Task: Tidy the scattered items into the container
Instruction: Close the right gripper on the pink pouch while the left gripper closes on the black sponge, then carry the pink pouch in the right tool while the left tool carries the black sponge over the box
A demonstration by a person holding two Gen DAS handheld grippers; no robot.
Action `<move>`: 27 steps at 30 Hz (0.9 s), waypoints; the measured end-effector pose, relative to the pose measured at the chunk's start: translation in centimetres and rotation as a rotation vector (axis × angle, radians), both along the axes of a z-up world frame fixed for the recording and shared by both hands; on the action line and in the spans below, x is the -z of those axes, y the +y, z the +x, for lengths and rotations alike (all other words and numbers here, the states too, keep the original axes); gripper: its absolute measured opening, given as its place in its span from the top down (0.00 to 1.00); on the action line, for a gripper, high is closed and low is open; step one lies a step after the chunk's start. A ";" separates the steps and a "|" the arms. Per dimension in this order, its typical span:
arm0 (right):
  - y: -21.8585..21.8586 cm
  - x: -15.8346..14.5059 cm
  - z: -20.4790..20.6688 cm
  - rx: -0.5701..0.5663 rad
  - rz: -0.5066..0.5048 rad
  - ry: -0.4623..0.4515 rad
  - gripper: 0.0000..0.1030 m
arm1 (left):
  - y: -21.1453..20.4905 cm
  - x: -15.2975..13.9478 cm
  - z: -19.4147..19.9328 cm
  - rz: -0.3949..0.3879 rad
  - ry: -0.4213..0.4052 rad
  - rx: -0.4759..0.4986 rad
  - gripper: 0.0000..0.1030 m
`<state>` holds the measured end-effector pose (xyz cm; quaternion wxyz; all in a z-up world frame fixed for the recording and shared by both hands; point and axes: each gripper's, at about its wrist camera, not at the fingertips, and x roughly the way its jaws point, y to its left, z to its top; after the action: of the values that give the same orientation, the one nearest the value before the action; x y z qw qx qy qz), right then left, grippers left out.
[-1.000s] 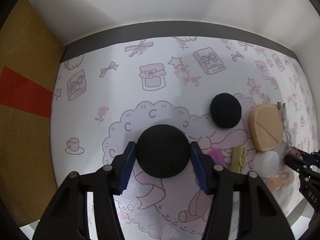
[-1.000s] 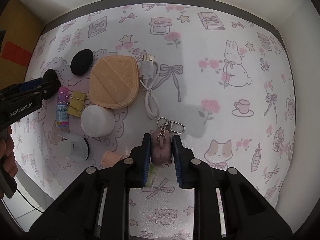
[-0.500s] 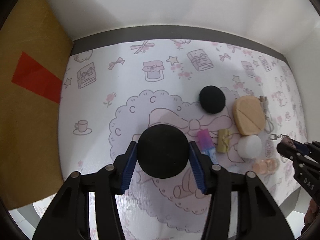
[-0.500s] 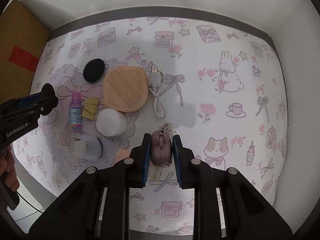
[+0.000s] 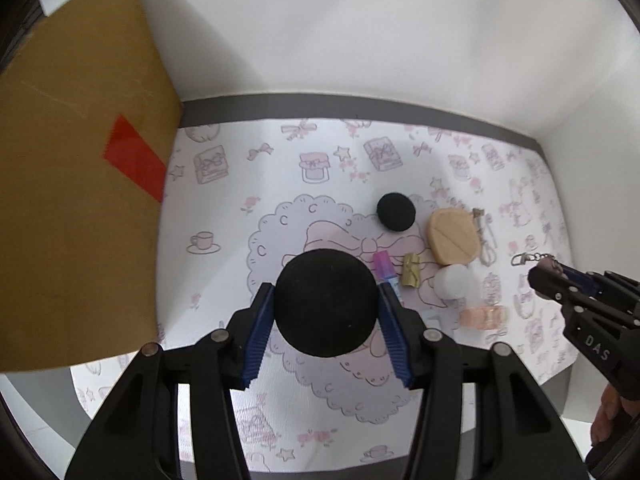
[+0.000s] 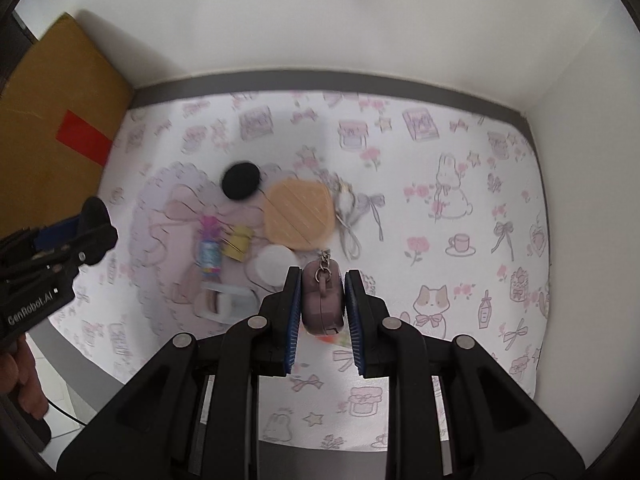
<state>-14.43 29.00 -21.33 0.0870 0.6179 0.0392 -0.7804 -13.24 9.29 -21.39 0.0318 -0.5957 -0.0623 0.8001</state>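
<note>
My left gripper (image 5: 326,312) is shut on a black round puff (image 5: 326,302), held high above the patterned mat (image 5: 224,280). My right gripper (image 6: 322,302) is shut on a small mauve pouch (image 6: 322,300) with a metal key clasp, also lifted off the mat; it shows at the right in the left wrist view (image 5: 548,276). The brown cardboard box (image 5: 76,200) stands at the left. On the mat lie a second black puff (image 5: 396,212), a tan wedge-shaped sponge (image 5: 452,236), a white cable (image 6: 348,224), a pink tube (image 6: 210,246), a yellow binder clip (image 6: 238,242) and a white round sponge (image 6: 276,264).
White walls enclose the back and right of the table. A peach-coloured item (image 5: 482,316) and a white tape dispenser (image 6: 226,300) lie near the front of the cluster. A hand (image 6: 20,384) holds the left gripper's handle at the lower left.
Both grippers have risen and pulled back from the mat with their items, so the objects look smaller. The cardboard box has come further into view at the left.
</note>
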 end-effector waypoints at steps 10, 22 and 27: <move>-2.5 -6.3 0.0 0.001 -0.027 0.098 0.79 | -1.6 -5.9 0.9 0.022 0.088 0.003 0.51; -5.7 -14.7 0.1 0.012 -0.100 0.195 0.79 | -4.4 -13.8 1.1 0.019 0.212 0.008 0.51; -7.1 -16.5 -0.2 0.001 -0.107 0.220 0.79 | -5.3 -15.3 1.3 0.016 0.240 -0.005 0.51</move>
<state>-14.65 21.90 -4.82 0.1147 0.5232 0.0066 -0.8444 -11.93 4.03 -6.04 0.0417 -0.4953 -0.0660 0.8652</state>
